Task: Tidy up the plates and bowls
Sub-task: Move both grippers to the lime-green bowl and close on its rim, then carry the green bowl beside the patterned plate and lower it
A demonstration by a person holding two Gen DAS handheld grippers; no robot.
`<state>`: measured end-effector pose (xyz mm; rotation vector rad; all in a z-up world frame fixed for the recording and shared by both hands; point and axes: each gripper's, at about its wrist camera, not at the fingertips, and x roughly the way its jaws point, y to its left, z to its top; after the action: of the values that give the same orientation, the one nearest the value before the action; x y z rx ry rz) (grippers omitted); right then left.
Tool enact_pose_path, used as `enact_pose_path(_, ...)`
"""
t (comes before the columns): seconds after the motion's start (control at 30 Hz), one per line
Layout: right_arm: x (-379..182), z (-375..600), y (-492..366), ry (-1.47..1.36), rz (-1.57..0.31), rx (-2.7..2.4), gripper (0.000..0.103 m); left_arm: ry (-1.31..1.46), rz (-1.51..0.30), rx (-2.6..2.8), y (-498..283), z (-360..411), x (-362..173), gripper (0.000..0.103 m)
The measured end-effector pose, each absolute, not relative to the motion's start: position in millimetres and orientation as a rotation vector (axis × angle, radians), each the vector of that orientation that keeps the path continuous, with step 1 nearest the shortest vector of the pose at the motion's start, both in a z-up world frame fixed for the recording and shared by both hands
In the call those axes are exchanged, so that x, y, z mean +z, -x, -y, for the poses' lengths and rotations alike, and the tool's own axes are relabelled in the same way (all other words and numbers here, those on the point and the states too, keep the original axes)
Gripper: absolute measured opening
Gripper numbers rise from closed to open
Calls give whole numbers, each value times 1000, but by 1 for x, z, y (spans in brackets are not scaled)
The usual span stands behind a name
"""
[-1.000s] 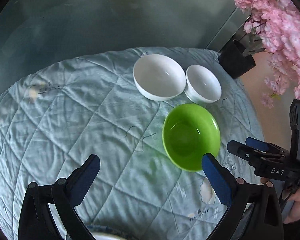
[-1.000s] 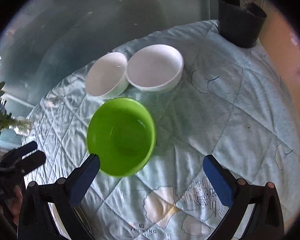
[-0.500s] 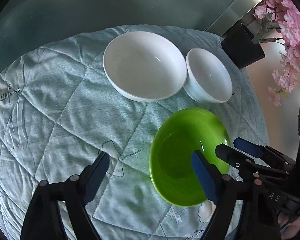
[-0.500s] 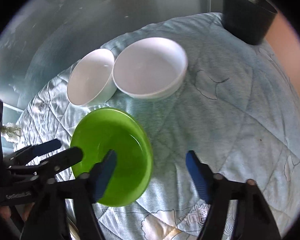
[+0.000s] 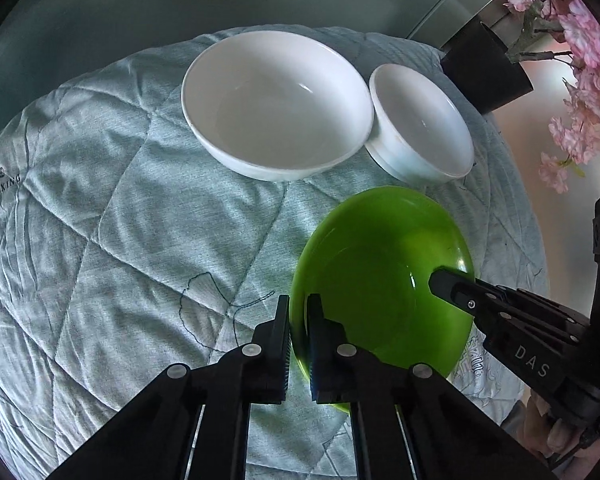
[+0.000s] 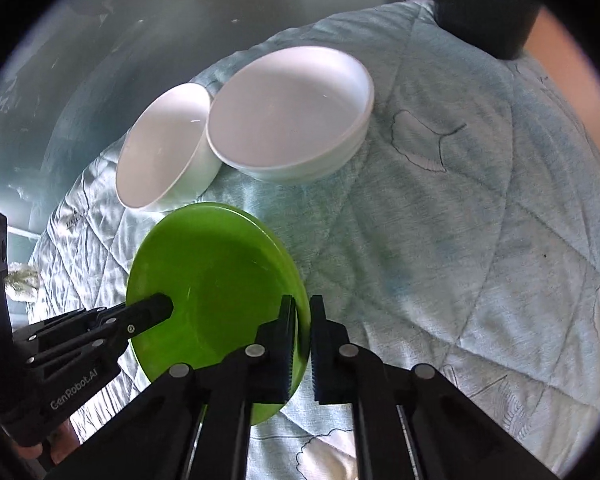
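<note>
Left wrist view: left tool clamped on near rim of green bowl; large white bowl and small white bowl touching, just beyond the green bowl on the quilted surface. Right wrist view: right tool clamped on green bowl's opposite rim.

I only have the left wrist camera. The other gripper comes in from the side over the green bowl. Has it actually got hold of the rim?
Observer: Yes. In the right wrist view the right gripper has its jaws shut on the green bowl rim, one finger inside, one outside.
Operator: What lies on its side of the large white bowl?
Observer: The quilt there has a stitched leaf beside the large white bowl, with the black pot at the far edge.
</note>
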<state>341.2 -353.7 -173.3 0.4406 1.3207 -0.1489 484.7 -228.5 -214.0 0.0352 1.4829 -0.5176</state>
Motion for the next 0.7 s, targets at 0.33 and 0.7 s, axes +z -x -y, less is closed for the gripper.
enact_pose_path(0.33, -149, 346, -329, -412, -1308, -119, 6, -37, -1445, -510, -462, 218, -169, 3)
enact_pose_path(0.7, -43, 313, -262, -333, -1124, -98, 7, -33, -1320, -489, -384, 191, -54, 3)
